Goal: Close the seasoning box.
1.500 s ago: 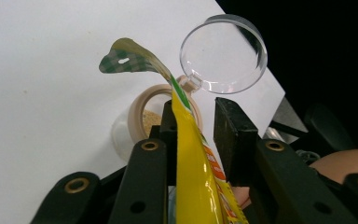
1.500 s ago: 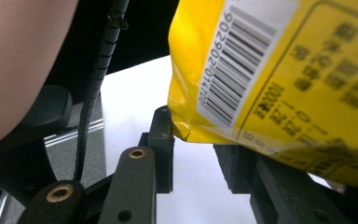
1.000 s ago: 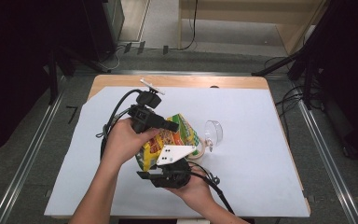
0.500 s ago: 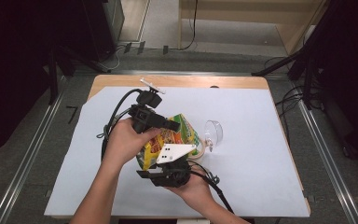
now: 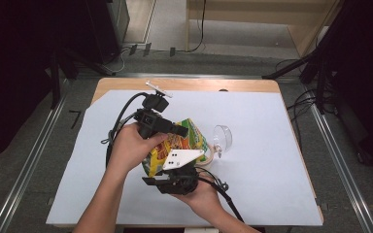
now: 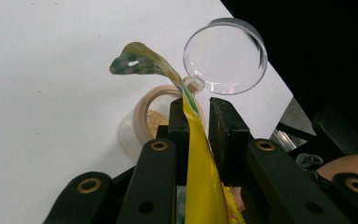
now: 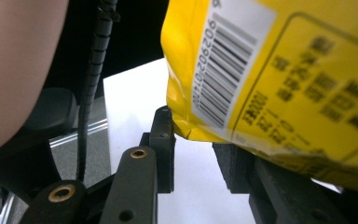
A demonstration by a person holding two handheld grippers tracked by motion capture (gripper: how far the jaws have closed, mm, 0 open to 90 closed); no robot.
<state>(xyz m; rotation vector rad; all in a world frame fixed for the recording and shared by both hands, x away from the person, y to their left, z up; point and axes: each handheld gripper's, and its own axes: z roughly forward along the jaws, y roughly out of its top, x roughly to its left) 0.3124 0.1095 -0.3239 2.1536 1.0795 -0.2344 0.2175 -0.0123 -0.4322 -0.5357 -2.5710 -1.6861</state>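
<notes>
Snack bags: one yellow snack bag (image 5: pixel 182 145) was between the fingers.
Jars: one small open jar (image 6: pixel 151 119) just beyond the fingers.
Grippers: two.

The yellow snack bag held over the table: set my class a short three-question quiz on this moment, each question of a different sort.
1. True or false: the left hand-held gripper has the yellow snack bag's top edge between its jaws.
2. Which item stands past the bag's torn top in the left gripper view? A) a metal spoon B) a clear jar with its hinged lid open C) a blue plate
3. Fill in: in the right gripper view, the white label on the bag carries a black ____.

Key: 1 true; 2 B; 3 barcode.
</notes>
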